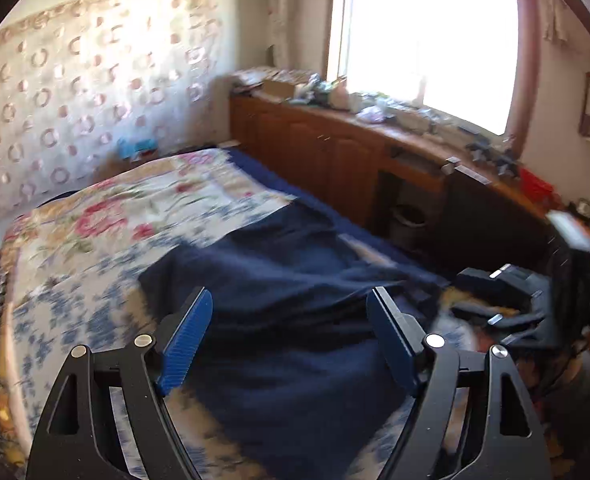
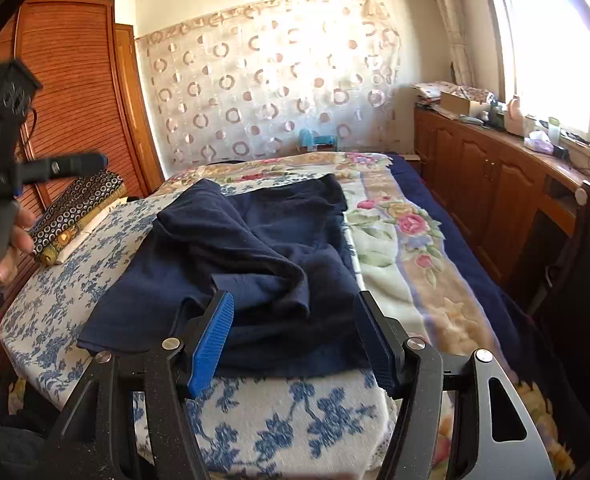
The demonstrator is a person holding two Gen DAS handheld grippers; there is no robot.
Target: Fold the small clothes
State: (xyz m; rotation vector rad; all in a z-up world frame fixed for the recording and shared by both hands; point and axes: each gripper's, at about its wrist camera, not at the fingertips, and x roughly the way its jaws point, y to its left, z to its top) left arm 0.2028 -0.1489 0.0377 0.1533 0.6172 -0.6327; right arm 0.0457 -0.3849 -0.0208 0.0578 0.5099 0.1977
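Observation:
A navy garment (image 2: 255, 248) lies rumpled on a white cloth with blue flowers (image 2: 295, 420), one part doubled over on itself. In the left wrist view the same garment (image 1: 295, 280) is blurred. My left gripper (image 1: 290, 292) is open above it, and nothing sits between its blue pads (image 1: 187, 340). My right gripper (image 2: 293, 296) stands open over the near edge of the garment, its pads clear of the cloth. A hand (image 2: 15, 236) holds the left tool at the left edge of the right wrist view. The right tool (image 1: 503, 292) shows at the right of the left wrist view.
A floral blanket (image 2: 407, 224) covers the bed to the right. A dotted black fabric bundle (image 2: 79, 208) lies at the left edge, beside a wooden wardrobe (image 2: 79, 92). A cluttered wooden cabinet (image 2: 495, 184) runs under the bright window. A patterned curtain (image 2: 271, 80) hangs behind.

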